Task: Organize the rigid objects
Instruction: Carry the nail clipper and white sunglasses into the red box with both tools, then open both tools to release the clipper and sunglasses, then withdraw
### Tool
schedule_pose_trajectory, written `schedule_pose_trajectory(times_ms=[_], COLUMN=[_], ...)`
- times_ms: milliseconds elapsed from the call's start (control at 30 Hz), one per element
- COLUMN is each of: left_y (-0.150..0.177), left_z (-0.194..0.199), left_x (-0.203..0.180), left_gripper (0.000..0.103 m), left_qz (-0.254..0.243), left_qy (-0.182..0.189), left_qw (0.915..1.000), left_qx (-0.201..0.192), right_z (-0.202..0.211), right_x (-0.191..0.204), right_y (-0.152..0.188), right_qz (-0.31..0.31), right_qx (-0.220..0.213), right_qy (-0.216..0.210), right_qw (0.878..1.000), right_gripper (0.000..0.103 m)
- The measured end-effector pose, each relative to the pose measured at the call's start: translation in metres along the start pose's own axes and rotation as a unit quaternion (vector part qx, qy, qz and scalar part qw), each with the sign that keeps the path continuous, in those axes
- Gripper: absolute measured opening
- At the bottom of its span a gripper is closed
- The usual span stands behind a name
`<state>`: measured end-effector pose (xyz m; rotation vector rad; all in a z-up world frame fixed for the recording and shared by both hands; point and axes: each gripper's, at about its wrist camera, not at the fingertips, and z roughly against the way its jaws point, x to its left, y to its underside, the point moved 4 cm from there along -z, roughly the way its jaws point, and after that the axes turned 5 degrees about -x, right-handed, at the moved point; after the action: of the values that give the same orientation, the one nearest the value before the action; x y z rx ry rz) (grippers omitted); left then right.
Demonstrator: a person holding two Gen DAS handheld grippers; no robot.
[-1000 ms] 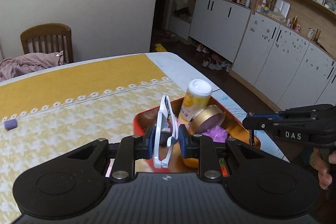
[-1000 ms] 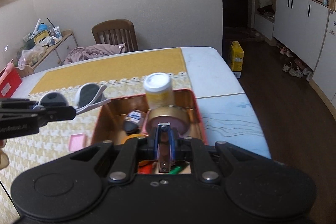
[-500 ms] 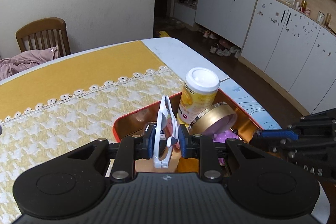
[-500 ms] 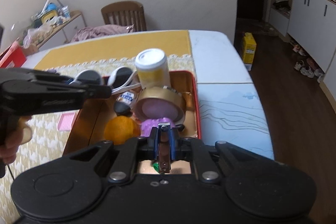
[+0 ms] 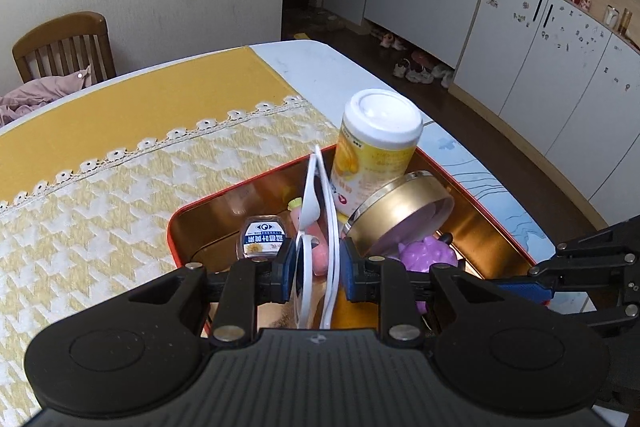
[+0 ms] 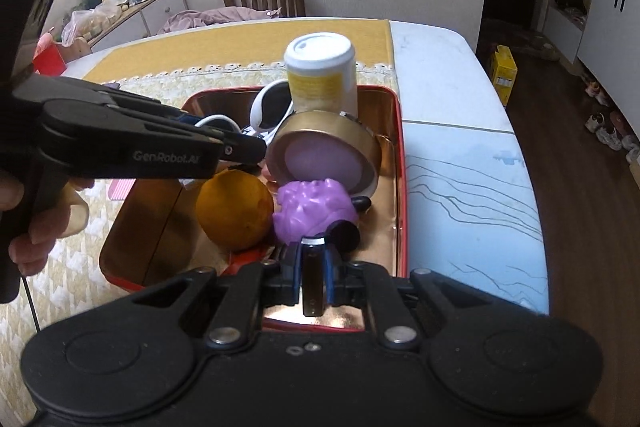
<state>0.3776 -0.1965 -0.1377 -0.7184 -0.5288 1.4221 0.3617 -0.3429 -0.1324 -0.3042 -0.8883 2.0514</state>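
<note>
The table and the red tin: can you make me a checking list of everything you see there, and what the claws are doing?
Surface: table under a yellow and white cloth; bare white and blue top at the right.
Job's things: red tin holds a white-capped bottle, gold round tin tilted on edge, orange ball, purple toy, small eye-logo case.
Clutter: pink item on the cloth beside the tin.
Grippers: left claw shut on white sunglasses over the tin; right claw shut on a slim dark object.
Cables: nothing seen.
Surroundings: wooden chair, white cabinets, shoes on the floor.
</note>
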Motion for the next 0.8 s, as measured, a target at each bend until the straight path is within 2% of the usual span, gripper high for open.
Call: schedule_pose_trajectory(times_ms=[100,233,500,600,800], left_y=[-0.002,-0.004,-0.001,0.000,0.001], left_z=[-0.003,-0.005,-0.002,-0.001,0.007], left_x=[-0.001,-0.002,-0.004,-0.007,-0.009], left_gripper=[0.023,0.024,0.024,0.025,0.029], left_qz=[-0.002,0.001,0.007,0.005,0.012], left_qy=[-0.001,-0.004,-0.012,-0.012,-0.012], left_qw=[1.0000,1.0000,0.9999,0.9998,0.9998], left_qx=[0.002,0.007,0.009,0.014,0.006], right_z=[0.000,0.002,0.010,0.013,0.021], right_x=[-0.001,-0.004,-0.003,-0.006,-0.009], right_y=[0.001,0.002,0.005,0.006,0.005], right_qz=[-0.002,-0.014,-0.016,-0.020,-0.023], right_qx=[0.003,0.000,-0.002,-0.004,-0.014], right_qy=[-0.002,-0.002,-0.003,-0.004,-0.006], right_qw=[1.000,1.000,1.000,1.000,1.000], right_gripper=[0.012,0.019,0.023,0.030,0.035])
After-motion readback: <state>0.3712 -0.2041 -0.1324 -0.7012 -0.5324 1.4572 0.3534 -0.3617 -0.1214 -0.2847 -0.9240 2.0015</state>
